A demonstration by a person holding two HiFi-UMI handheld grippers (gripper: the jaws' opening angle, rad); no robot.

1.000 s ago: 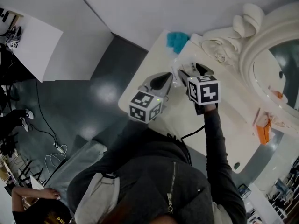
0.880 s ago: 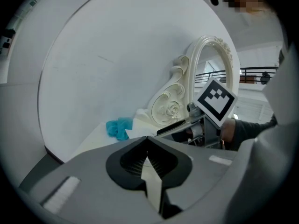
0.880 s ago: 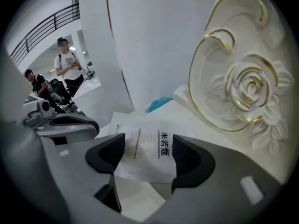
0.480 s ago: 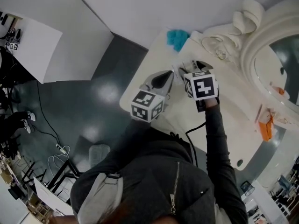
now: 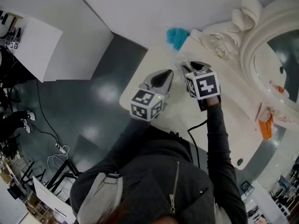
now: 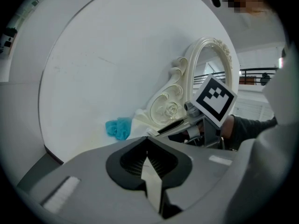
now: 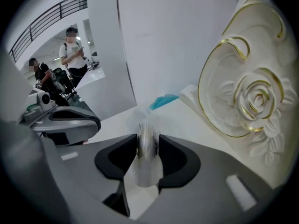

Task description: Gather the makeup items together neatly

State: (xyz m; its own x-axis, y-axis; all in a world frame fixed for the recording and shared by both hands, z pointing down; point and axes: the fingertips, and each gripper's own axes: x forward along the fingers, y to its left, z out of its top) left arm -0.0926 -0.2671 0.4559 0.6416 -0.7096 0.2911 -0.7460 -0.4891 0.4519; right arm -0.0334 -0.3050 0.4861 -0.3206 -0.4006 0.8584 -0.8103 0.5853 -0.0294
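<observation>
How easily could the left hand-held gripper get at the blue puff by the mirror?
Probably easily: the left hand-held gripper points roughly at the blue puff, with only bare tabletop between. Its shut jaws would need opening first.

Staged studio hall: ornate vanity mirror (image 5: 254, 36), partition wall (image 5: 163, 3), floor cables (image 5: 57, 147).

White, cream and turquoise
The tabletop (image 5: 177, 108) is white; the fluffy puff (image 5: 177, 37) turquoise; the mirror frame (image 7: 247, 97) cream with gold-lined scrolls and rose; the tube (image 7: 147, 143) clear and silvery; the floor (image 5: 93, 106) dark glossy grey.
</observation>
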